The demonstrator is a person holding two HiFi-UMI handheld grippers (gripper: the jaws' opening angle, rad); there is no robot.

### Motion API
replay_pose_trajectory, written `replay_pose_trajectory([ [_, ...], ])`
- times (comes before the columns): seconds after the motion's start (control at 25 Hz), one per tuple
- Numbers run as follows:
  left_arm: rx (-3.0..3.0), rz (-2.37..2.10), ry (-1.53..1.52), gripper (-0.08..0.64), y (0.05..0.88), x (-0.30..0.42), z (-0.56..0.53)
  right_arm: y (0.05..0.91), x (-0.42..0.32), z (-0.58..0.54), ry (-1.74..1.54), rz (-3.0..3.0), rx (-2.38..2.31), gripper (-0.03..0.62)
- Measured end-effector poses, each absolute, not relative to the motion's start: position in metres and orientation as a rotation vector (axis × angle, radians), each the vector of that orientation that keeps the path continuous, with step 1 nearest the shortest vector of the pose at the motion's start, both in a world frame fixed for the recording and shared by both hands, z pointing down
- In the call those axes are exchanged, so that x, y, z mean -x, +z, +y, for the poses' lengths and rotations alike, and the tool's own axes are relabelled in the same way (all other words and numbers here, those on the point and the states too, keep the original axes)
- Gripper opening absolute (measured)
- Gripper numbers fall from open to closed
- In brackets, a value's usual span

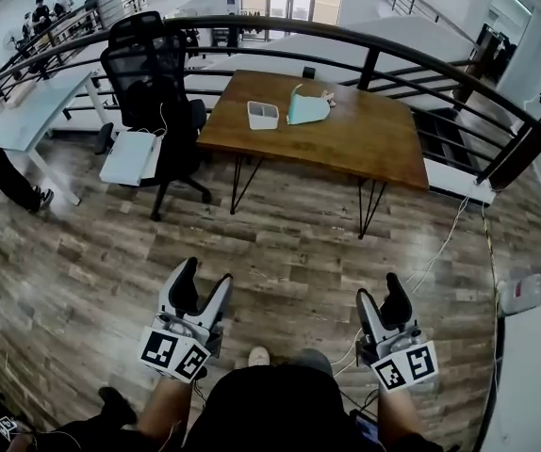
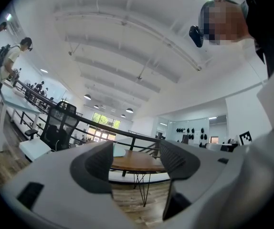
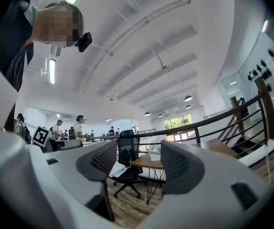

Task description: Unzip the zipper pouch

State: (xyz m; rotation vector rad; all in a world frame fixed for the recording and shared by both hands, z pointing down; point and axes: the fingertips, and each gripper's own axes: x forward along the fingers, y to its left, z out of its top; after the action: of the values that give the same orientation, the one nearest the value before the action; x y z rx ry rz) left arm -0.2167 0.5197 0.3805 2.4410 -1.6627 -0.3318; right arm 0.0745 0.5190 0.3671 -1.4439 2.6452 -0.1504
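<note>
Currently standing well back from the wooden table (image 1: 365,144), with the unzipping not yet begun. Holding the left gripper (image 1: 203,285) and right gripper (image 1: 382,299) low over the plank floor (image 1: 289,252), both with jaws spread apart and only open air between the ribbed dark pads. Spotting the zipper pouch (image 1: 306,109) far ahead on the back half of the tabletop, just beside a white rectangular bin (image 1: 263,115) and well apart from both tongs. Judging the step in hand to be the approach: walk up to the near edge and face the pouch squarely before lowering either tool. Then pin the fabric at one end of the zip with one gripper, nip the pull tab with the other, and draw straight along the teeth, keeping the cloth taut to avoid dragging the pouch across the smooth top. Looks soft-sided, mint-green, slumped into a rounded wedge with a thin loop rising at one corner; pull tab too small to make out from here. Noting a warm brown, smooth, rectangular top on thin black hairpin legs, a hard-walled bin, matte grained grey-brown planks, a black mesh office chair (image 1: 153,73) left of the table, and a curved dark railing (image 1: 252,20) behind.
</note>
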Motion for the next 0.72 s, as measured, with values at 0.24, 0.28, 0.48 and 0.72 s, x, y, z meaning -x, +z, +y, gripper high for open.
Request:
replay_pose_trajectory([
  [0.24,-2.445,-1.642,-0.327,0.296,0.383,0.214,0.498,0.375,-0.069,0.500,-0.171,2.650,1.437,0.267],
  [0.28,-2.449,-1.644,-0.324,0.296,0.382,0.213,0.494,0.376,-0.069,0.497,-0.174,2.650,1.437,0.266],
  [0.48,-2.448,-1.659,-0.320,0.296,0.380,0.210,0.464,0.378,-0.073,0.463,-0.186,2.649,1.423,0.262],
  [0.72,-2.454,-1.690,-0.307,0.296,0.373,0.196,0.402,0.369,-0.083,0.387,-0.147,2.650,1.368,0.258],
])
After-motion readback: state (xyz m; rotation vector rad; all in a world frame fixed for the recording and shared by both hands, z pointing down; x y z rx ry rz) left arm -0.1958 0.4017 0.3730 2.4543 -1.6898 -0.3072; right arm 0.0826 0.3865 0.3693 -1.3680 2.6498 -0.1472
